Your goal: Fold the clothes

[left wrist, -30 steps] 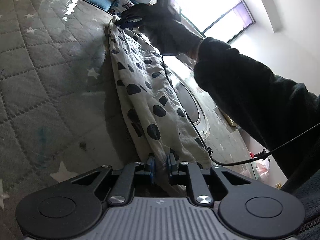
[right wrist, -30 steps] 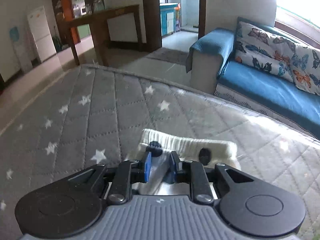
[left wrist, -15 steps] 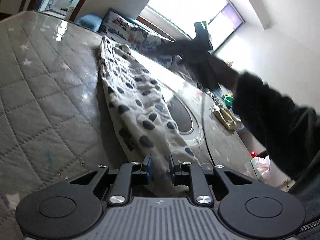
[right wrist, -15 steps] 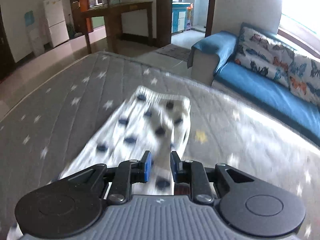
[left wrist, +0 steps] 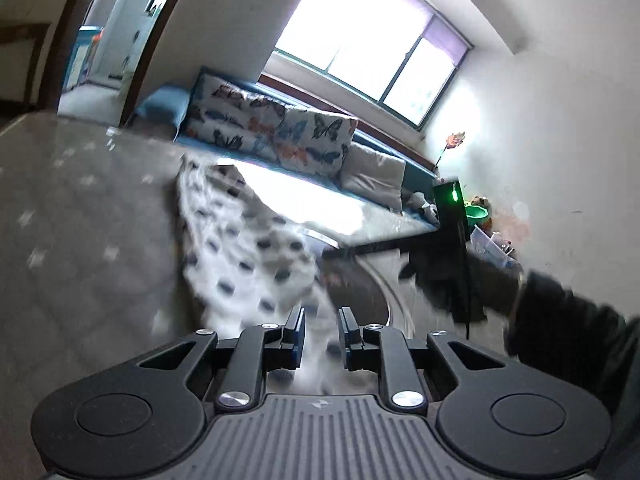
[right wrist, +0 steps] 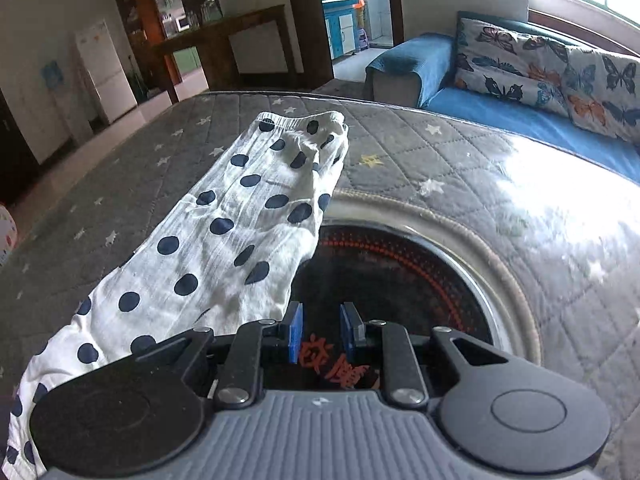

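White trousers with dark polka dots (right wrist: 224, 236) lie stretched out on the grey star-quilted table cover (right wrist: 120, 184), waistband at the far end. In the left wrist view the trousers (left wrist: 248, 248) are blurred. My left gripper (left wrist: 321, 334) has its jaws slightly apart with the trouser end lying between and under them; no grip shows. My right gripper (right wrist: 320, 334) is open and empty, just right of the trousers' edge, over the round black inset. In the left wrist view the right gripper (left wrist: 450, 240), held by a gloved hand, is off to the right of the cloth.
A round black inset with red markings (right wrist: 400, 276) sits in the table under a clear cover. A blue sofa with butterfly cushions (right wrist: 532, 68) stands beyond the far edge. A wooden table (right wrist: 224, 36) and white fridge (right wrist: 104, 72) stand at the back left.
My right gripper let go of the waistband and drew back along the trousers to the near side. My left gripper's jaws have parted on the trouser end, and its view has tilted up.
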The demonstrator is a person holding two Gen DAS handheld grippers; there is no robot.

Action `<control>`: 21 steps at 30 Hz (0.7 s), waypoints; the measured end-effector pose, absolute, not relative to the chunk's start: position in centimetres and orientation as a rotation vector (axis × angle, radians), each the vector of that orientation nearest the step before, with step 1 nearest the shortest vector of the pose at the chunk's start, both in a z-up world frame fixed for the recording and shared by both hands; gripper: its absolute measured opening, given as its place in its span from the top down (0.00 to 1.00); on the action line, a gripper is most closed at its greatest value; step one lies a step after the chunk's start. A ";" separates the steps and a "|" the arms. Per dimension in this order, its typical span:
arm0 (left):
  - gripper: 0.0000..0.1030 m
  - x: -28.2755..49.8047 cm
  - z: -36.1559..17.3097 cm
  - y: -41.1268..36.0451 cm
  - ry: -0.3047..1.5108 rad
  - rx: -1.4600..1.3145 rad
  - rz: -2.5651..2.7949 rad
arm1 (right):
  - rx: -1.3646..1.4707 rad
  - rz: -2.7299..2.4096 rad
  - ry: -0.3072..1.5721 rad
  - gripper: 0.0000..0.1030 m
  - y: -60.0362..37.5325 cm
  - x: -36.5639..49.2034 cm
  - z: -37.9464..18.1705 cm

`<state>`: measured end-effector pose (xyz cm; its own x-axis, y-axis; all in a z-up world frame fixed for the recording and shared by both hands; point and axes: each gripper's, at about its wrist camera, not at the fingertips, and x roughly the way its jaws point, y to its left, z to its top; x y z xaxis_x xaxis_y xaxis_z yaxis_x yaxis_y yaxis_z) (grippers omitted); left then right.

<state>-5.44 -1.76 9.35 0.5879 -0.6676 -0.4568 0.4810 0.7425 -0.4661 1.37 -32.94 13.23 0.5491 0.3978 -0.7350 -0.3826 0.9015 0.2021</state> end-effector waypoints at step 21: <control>0.81 1.2 2.6 -4.4 0.908 -0.204 -0.504 | 0.036 0.719 0.824 0.81 -31.3 -3.5 11.8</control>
<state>1.20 -4.38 2.58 0.5095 -0.4989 -0.7011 0.3307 0.8657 -0.3757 -3.46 -31.28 11.77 0.4590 0.5974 -0.6575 -0.5707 0.7655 0.2972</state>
